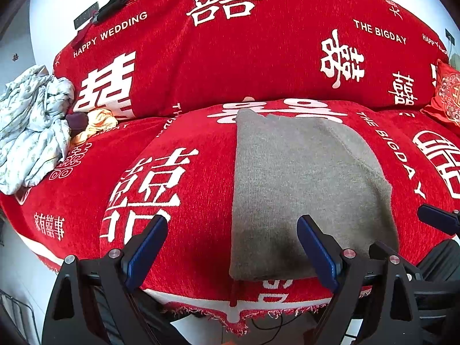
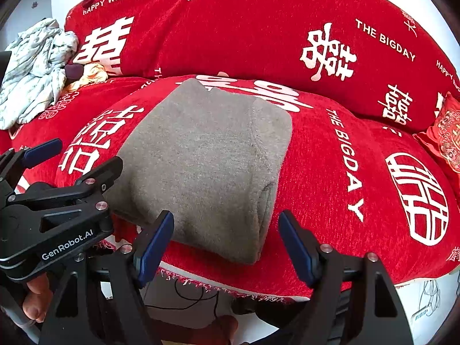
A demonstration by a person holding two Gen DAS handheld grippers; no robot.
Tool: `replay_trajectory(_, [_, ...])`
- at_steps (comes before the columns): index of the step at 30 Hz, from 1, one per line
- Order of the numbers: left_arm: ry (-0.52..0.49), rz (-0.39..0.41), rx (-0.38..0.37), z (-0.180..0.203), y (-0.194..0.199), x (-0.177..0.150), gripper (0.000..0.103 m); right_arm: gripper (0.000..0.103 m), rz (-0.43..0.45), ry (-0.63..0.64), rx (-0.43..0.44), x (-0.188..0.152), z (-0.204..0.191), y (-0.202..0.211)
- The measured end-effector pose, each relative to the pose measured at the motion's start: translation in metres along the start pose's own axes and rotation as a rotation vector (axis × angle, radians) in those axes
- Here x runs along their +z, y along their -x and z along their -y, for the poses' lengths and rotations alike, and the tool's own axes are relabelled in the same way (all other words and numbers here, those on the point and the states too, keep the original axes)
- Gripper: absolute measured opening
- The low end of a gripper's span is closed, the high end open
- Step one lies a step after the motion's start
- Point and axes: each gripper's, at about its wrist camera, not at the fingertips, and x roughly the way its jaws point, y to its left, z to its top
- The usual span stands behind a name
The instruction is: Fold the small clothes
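Both my tongs are hanging over the near edge of the sofa seat, pointing down and forward, and the grey knit lies right ahead of them on the red cover, already doubled into a tidy oblong. My left tongs gape wide with nothing between the blue pads; from that camera the near left corner of the knit falls in the gap, one pad over bare red cover and the other over the grey cloth. My right tongs stand wide too, empty, and from their view the near right corner of the knit sits between the pads, just beyond them. The knit's long axis runs away from me toward the backrest, short edge nearest, so the near hem lies crosswise in front of both hands. Neither hand has the edge on the other, I'd say: each faces its own corner, left to left, right to right, and my left tongs show at the left rim of the right camera, close alongside. If another fold is wanted, I judge it means pinching these two near corners and carrying them up the long axis to the far edge. The crumpled pale bedding off to the left sits well apart, untouched
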Motion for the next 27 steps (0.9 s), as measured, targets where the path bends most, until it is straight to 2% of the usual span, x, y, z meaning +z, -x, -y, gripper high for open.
replay_trajectory(27, [0.002, -0.018, -0.005, 0.0025, -0.0026, -0.0001, 0.092, 0.078, 0.006, -0.015, 0.001, 0.0007, 0.0027, 0.0044])
